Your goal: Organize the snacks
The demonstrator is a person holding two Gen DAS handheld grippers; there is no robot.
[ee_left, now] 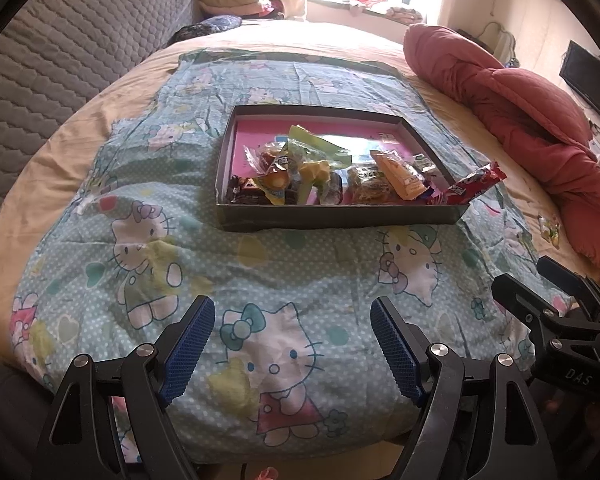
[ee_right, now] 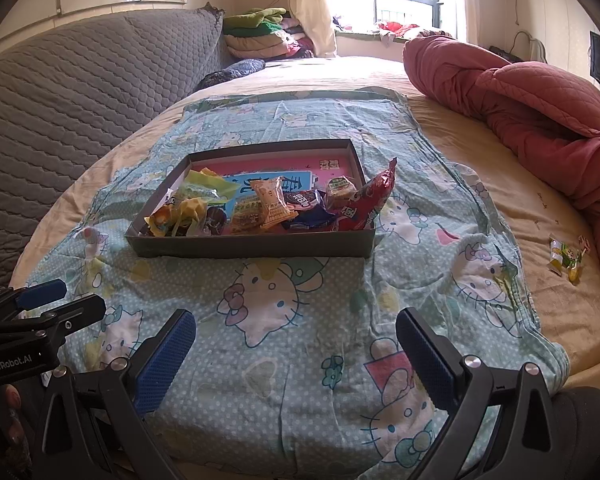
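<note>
Both grippers are just hanging over the near end of the bed, jaws spread wide and nothing between the blue pads. The left gripper sits above a cat print on the sheet, and the right gripper is right beside it, same pose, empty too. Each one shows up at the edge of the other's camera.

Out past them is the cartoon cat sheet, light blue with dots, spread over the tan bedspread. In the middle of that sheet sits one shallow box with a dark rim and a pink bottom, its long side running across the view.

The snacks are all bunched in the near half of the box. The red packet is the easy one: a long bag with its long axis slanting up and away, leaning on the right rim with its top sticking out over the edge. There's one orange packet, standing roughly upright, one dark blue packet lying flat next to it, and a green wrapper at the back. I count maybe ten packets total, but the pile overlaps too much to be sure.

One stray snack lies well off to the right on the bedspread, near the rolled red quilt.
</note>
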